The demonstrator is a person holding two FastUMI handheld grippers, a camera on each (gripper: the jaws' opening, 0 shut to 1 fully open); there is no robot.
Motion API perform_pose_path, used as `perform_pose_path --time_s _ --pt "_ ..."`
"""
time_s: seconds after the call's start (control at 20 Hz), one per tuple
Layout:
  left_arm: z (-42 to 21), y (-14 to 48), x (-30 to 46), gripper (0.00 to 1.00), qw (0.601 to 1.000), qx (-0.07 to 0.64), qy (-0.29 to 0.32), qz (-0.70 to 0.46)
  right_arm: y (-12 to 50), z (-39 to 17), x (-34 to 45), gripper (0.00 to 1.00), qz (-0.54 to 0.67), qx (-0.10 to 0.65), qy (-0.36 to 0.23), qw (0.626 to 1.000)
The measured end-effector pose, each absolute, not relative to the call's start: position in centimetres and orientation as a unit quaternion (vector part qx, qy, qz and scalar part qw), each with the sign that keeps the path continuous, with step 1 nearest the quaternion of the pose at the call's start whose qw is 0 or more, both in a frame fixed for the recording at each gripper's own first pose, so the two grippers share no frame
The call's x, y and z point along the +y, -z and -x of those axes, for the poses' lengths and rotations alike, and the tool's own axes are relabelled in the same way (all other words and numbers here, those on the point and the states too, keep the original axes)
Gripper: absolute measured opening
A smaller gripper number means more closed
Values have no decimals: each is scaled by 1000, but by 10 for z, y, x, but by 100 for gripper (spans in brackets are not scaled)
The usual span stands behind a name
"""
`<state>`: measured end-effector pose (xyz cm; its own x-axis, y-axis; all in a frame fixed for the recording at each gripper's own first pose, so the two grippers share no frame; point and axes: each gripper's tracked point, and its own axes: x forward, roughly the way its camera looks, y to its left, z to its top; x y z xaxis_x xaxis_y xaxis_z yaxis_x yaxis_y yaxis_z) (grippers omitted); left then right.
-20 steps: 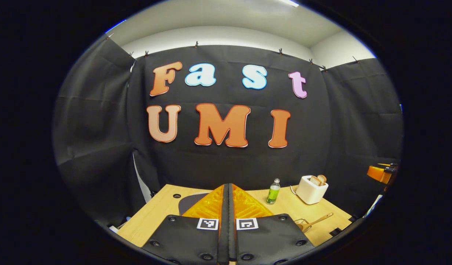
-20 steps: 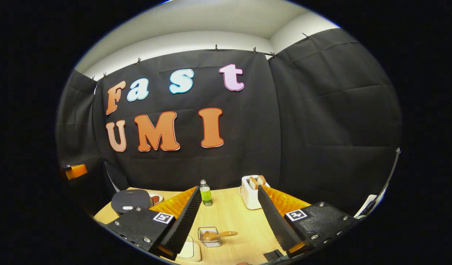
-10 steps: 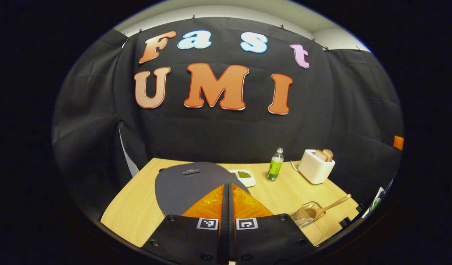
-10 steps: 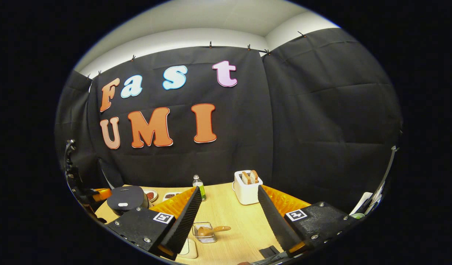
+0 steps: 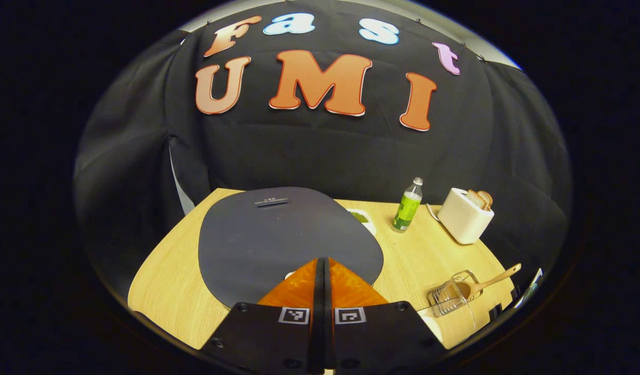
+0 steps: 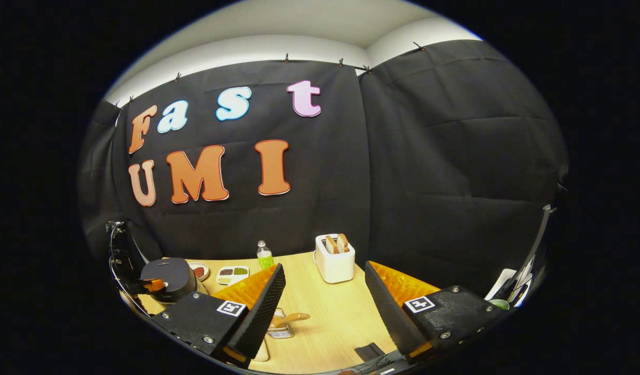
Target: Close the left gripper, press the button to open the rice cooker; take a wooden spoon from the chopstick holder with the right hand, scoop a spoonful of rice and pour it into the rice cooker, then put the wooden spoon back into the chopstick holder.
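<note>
in the left gripper view we see our left gripper (image 5: 322,271) with its two fingers pressed together, nothing between them. its tips hang over the front edge of the rice cooker (image 5: 278,234), whose dark lid is down and lies flat in the middle of the view. we cannot tell if the tips touch the lid. a small pale spot, maybe the button, peeks out just left of the tips. at about 4 o'clock from the cooker, the wire chopstick holder (image 5: 447,297) stands on the wooden table (image 5: 169,281) and the wooden spoon (image 5: 487,284) leans in it, its handle pointing toward 2 o'clock. at 1 o'clock we see a green bottle (image 5: 407,211) and beside it a white toaster (image 5: 465,214) with bread slices in it.

in the right gripper view our right gripper (image 6: 325,291) has its fingers wide apart and holds nothing. between them, low and near the left finger, the chopstick holder (image 6: 281,329) and the spoon (image 6: 291,318) are partly hidden. the rice cooker (image 6: 169,279) sits at 9 o'clock — the left gripper (image 6: 152,285) is at its near edge. behind it there are small dishes (image 6: 231,273), the bottle (image 6: 265,256) and the toaster (image 6: 334,260).
</note>
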<state>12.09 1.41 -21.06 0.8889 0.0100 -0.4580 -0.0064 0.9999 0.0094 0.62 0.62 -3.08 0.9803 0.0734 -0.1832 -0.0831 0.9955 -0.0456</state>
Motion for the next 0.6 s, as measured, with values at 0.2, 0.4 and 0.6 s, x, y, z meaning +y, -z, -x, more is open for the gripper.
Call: perform_pose_path --time_s 0.2,0.4,0.6 --pt "-121 219 14 5 965 259 1 -28 42 -4 16 95 26 102 -47 993" --pt "-123 208 13 4 970 241 4 -27 38 -2 20 95 23 91 -55 994" --pt "-126 154 16 1 983 183 -3 -25 38 -2 23 95 8 87 -63 994"
